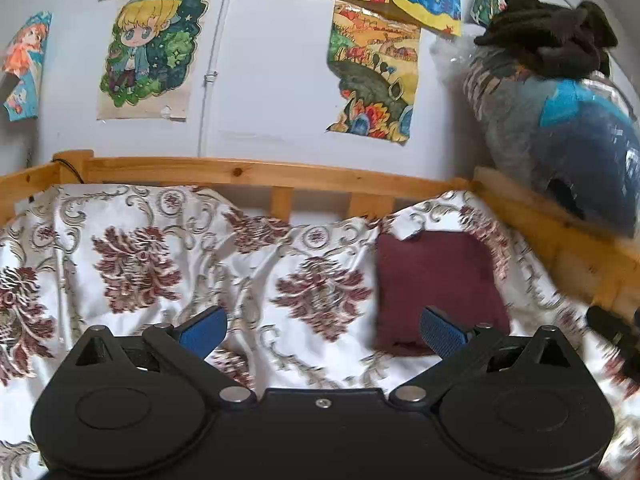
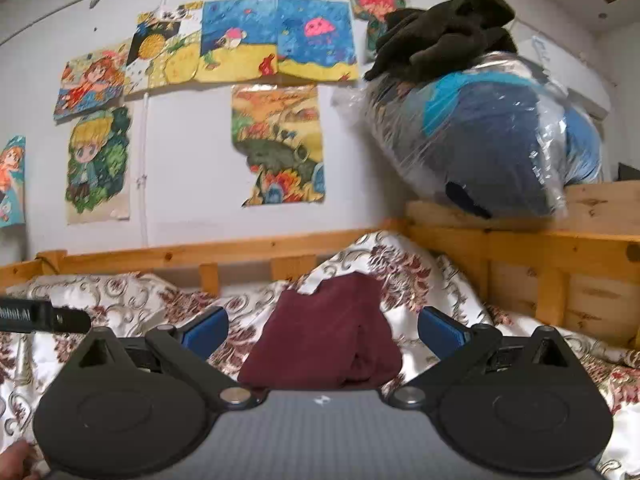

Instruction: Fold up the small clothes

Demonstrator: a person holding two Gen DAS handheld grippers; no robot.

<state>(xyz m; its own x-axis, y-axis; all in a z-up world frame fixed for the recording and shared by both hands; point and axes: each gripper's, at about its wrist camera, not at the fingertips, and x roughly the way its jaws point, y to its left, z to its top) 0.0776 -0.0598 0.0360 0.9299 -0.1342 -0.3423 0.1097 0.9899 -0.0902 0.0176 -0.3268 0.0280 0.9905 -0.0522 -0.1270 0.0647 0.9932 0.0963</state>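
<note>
A folded dark maroon garment (image 1: pixel 436 280) lies on the floral bedspread (image 1: pixel 160 264), near the bed's right rail. My left gripper (image 1: pixel 323 330) is open and empty, with the garment by its right finger. In the right wrist view the same garment (image 2: pixel 324 340) lies straight ahead, between the open fingers of my right gripper (image 2: pixel 323 330), which holds nothing. The other gripper shows as a black shape at the left edge of the right wrist view (image 2: pixel 40 314) and at the right edge of the left wrist view (image 1: pixel 612 330).
A wooden bed rail (image 1: pixel 256 172) runs along the wall and down the right side (image 2: pixel 520 248). A plastic-wrapped bundle (image 2: pixel 488 136) with dark clothes on top (image 2: pixel 444 32) sits on the wooden ledge at right. Drawings hang on the wall (image 2: pixel 276 144).
</note>
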